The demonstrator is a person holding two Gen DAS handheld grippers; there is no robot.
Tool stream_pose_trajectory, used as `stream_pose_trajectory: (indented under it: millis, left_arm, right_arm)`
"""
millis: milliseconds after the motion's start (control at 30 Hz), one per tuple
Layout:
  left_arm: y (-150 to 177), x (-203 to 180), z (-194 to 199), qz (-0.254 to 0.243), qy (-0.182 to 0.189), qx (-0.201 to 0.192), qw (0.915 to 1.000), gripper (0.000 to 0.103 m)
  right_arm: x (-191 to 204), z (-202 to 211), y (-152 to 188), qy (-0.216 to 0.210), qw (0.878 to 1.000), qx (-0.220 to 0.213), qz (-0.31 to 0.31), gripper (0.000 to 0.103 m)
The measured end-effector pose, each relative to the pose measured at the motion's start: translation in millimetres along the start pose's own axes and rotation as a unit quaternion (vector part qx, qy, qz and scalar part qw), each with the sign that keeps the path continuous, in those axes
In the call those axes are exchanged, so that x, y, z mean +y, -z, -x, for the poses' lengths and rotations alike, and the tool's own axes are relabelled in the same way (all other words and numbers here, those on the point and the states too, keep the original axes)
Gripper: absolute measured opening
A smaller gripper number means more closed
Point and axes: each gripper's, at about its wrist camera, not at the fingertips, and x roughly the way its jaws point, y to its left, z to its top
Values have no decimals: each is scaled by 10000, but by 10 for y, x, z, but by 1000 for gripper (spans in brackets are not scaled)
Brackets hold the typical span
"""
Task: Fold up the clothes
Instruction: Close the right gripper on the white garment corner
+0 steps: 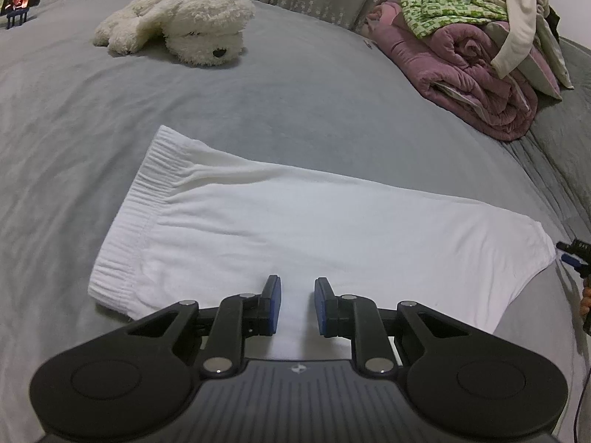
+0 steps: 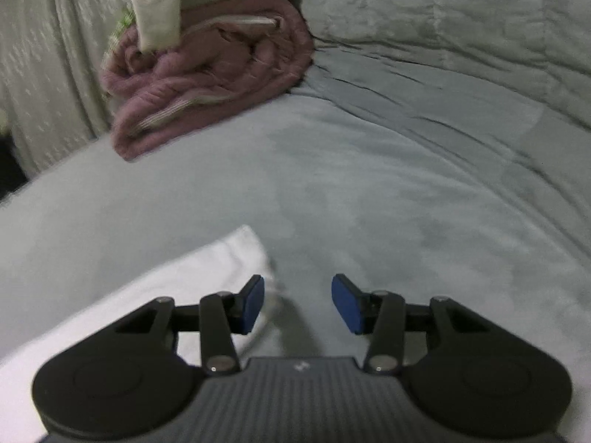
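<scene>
- Grey bedspread (image 1: pixel 295 85) covers the whole work surface; curtain behind.
- One white garment (image 1: pixel 295 229) lies flat near the front edge, apparently folded lengthwise already, ribbed waistband to the left. Judged partway done: cross folds remain.
- One heap of unfolded clothes (image 1: pixel 480 37) at the far right, untouched. One plush dog (image 1: pixel 177 26) far left.
- Left gripper (image 1: pixel 297 304): jaws slightly apart over the garment's near edge, pinching nothing visible.
- Right gripper (image 2: pixel 297 302): jaws spread, empty, beside the garment's right corner.

text: none legible | labels: none | marks: small unreadable emblem on each gripper body
</scene>
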Motion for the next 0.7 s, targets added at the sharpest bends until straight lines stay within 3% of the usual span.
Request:
stream_pose_trajectory:
  millis: [433, 533, 700]
  left_arm:
    - [4, 1, -3, 13, 7, 11, 10000, 18]
    - [7, -7, -3, -5, -5, 8, 10000, 18]
    - [15, -16, -9, -33, -17, 1, 10000, 18]
  right_arm:
    - [-164, -63, 185, -947, 9872, -59, -1283, 46]
    - [-85, -85, 162, -683, 9936, -64, -898, 41]
    - [34, -131, 154, -183, 9982, -168, -546, 11]
